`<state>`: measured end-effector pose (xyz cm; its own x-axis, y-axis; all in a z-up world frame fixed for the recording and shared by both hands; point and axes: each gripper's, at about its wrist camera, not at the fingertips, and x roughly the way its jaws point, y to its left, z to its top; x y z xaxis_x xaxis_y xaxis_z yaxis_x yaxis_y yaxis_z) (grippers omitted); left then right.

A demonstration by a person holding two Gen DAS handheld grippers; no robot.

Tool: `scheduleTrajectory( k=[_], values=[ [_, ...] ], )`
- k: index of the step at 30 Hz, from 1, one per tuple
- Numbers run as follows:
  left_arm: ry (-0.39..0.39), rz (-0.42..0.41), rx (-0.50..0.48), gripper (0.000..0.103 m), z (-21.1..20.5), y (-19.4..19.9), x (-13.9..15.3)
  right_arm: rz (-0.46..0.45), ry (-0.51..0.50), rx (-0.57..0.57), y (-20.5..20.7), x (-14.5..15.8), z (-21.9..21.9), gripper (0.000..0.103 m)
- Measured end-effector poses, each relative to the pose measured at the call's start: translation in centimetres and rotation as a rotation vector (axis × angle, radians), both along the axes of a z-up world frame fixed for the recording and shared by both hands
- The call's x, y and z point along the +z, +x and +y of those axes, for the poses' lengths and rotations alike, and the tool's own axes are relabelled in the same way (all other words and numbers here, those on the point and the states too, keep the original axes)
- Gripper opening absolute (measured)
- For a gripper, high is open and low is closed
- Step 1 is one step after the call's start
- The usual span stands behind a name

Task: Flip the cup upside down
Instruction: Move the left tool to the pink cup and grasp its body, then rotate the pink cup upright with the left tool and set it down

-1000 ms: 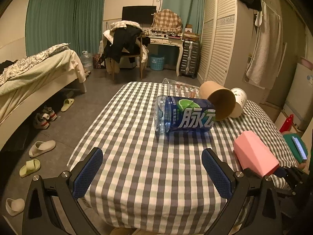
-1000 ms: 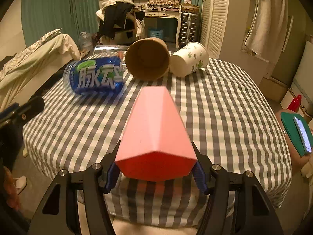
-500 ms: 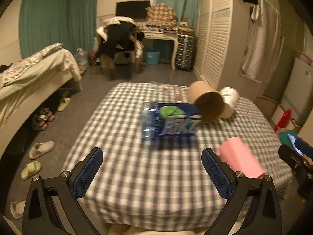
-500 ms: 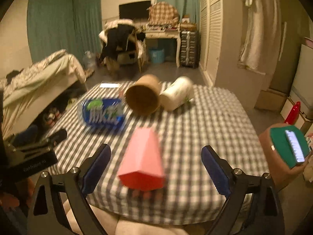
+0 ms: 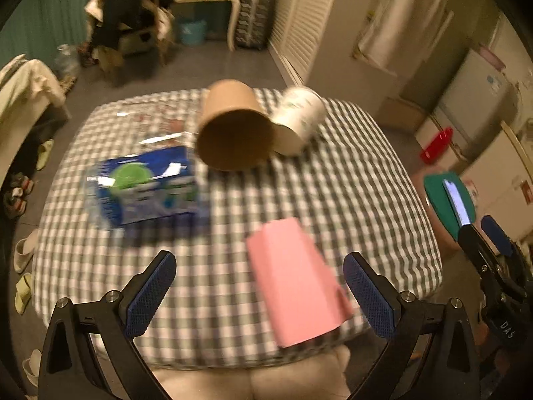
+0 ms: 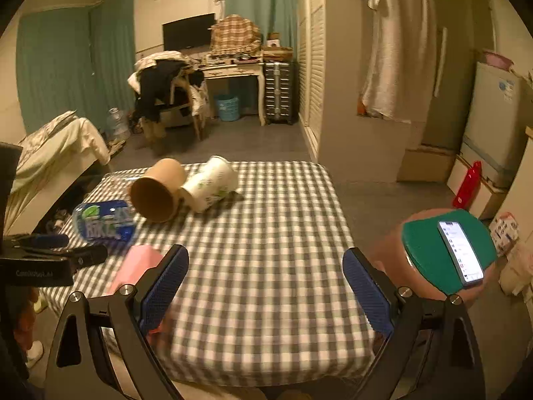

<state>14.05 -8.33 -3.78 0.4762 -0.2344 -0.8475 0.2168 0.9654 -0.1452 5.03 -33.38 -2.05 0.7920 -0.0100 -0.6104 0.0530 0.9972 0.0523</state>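
My left hand-held gripper [image 5: 260,293] has its jaws spread apart around nothing, hovering over the near edge of the worktop [image 5: 333,183]. The pink cup [image 5: 296,283] lies on its side between them, untouched. My right hand-held gripper [image 6: 265,283] is likewise spread, empty, with the cup left of it.

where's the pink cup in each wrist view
Left wrist view: the pink cup sits low and right of centre, near the table's front edge, blurred.
Right wrist view: the pink cup is lower left, partly behind the left finger.
Shared landmark: the brown paper cup lying on its side.
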Motion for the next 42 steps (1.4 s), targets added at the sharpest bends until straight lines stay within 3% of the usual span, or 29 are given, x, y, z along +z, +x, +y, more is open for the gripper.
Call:
scheduleTrajectory(
  k=[4,6,8,13,14,15,26,32,36,42],
  values=[
    [0.05,0.072,-0.046,0.099,-2.4,1.5,-1.3,0.02,0.027,-0.011,0.5,-0.7,-1.6,0.094],
    [0.072,0.124,-0.06,0.09,-3.0,2.3,-2.1,0.025,0.036,-0.01,0.6,-1.0,-2.0,0.094],
    [0.079,0.162,-0.081,0.088,-3.6,3.0,-2.8,0.03,0.047,-0.006,0.6,-1.4,-2.3,0.094],
    [0.178,0.186,-0.122,0.074,-5.6,4.0,-4.2,0.053,0.061,0.008,0.7,-2.5,-2.3,0.094],
    [0.197,0.18,-0.13,0.061,-5.8,4.0,-4.4,0.055,0.063,0.01,0.7,-2.6,-2.3,0.094],
    [0.202,0.183,-0.135,0.056,-5.9,4.1,-4.5,0.056,0.067,0.014,0.8,-2.7,-2.3,0.094],
    [0.203,0.185,-0.184,0.055,-6.0,4.1,-4.1,0.059,0.084,0.018,1.1,-2.9,-2.2,0.094],
    [0.127,0.07,-0.178,0.055,-6.0,4.7,-2.0,0.067,0.085,0.012,1.2,-3.2,-2.1,0.094],
    [0.073,-0.055,-0.136,0.055,-5.4,4.7,-0.4,0.074,0.078,0.006,1.3,-3.5,-2.0,0.094],
    [0.139,-0.302,-0.117,0.055,-5.1,0.8,0.2,0.076,0.067,-0.001,1.3,-3.6,-1.9,0.094]
  ],
)
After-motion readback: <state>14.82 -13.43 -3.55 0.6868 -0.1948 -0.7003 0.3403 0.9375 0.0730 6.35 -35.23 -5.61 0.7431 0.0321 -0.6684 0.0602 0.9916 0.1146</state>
